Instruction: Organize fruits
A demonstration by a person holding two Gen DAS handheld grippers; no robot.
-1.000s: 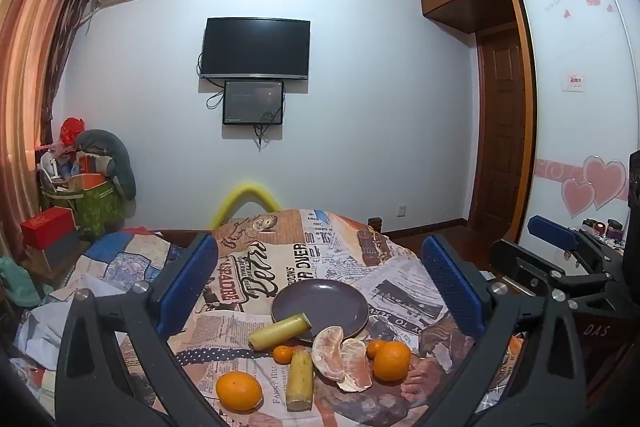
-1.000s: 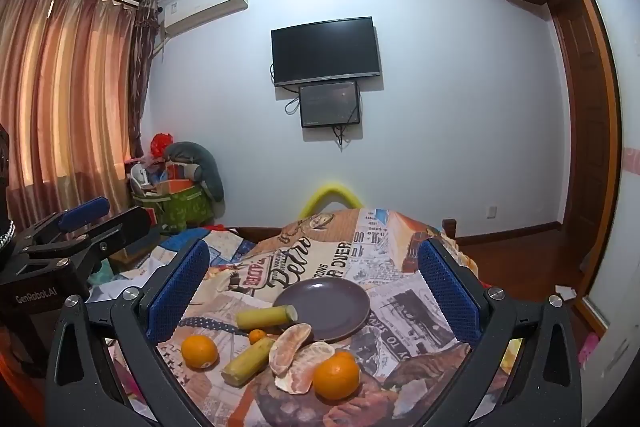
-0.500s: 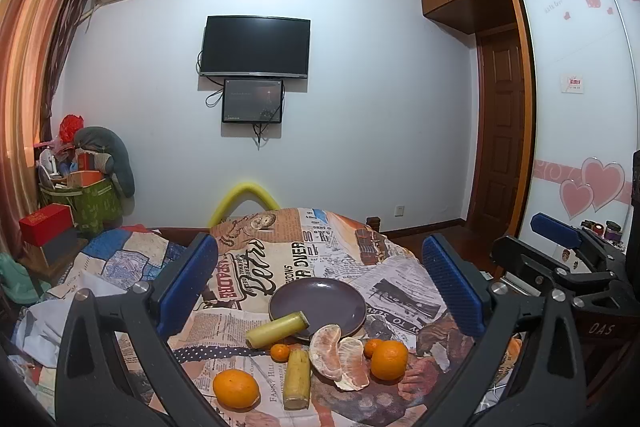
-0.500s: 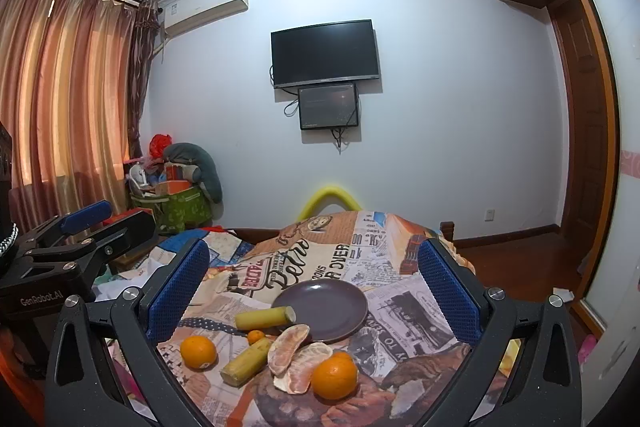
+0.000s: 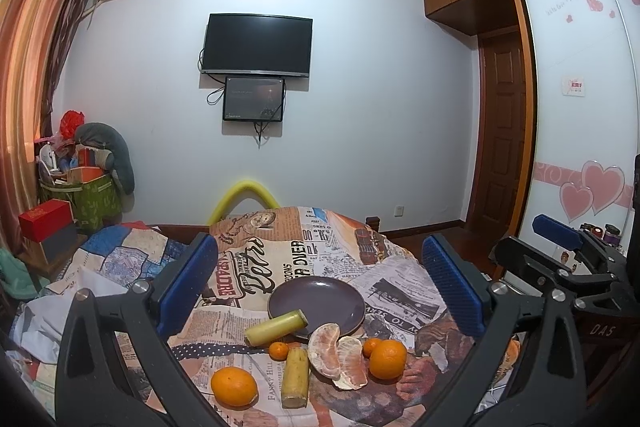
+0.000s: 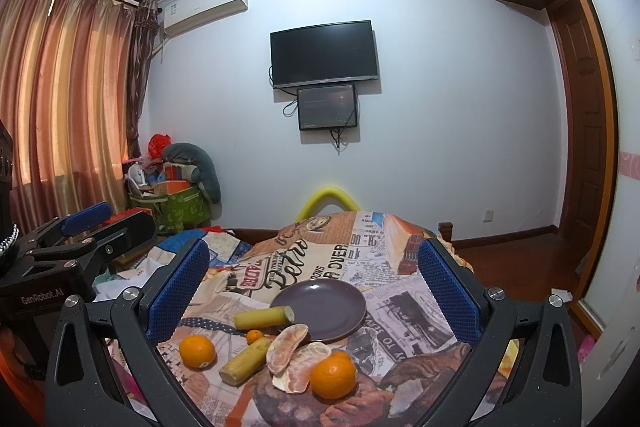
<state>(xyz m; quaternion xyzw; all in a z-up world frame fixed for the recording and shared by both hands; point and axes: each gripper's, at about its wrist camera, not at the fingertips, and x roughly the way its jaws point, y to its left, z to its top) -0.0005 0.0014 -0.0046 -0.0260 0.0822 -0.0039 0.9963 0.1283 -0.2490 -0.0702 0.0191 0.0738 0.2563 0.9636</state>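
Note:
A dark purple plate (image 5: 316,301) (image 6: 324,309) lies on a table under a newspaper-print cloth. Before it sit two yellow-green cane pieces (image 5: 276,329) (image 5: 295,377), two large oranges (image 5: 234,386) (image 5: 387,359), two small tangerines (image 5: 278,350) (image 5: 371,346) and peeled pomelo segments (image 5: 338,355) (image 6: 298,357). One cane piece (image 6: 264,318) leans on the plate's rim. My left gripper (image 5: 320,287) hovers open above and behind the fruit, holding nothing. My right gripper (image 6: 312,291) is likewise open and holds nothing; it shows at the right (image 5: 560,259) in the left wrist view.
The table's cloth (image 5: 280,251) drops off at the far edge by a yellow foam arch (image 5: 244,193). A patchwork-covered bed (image 5: 120,259) lies left. A green bin of clutter (image 5: 88,187) stands by the curtains, a door (image 5: 500,147) at right.
Both views have shifted slightly: the fruit and plate sit a little lower and nearer than a second ago. Both grippers stay open and no fruit has moved.

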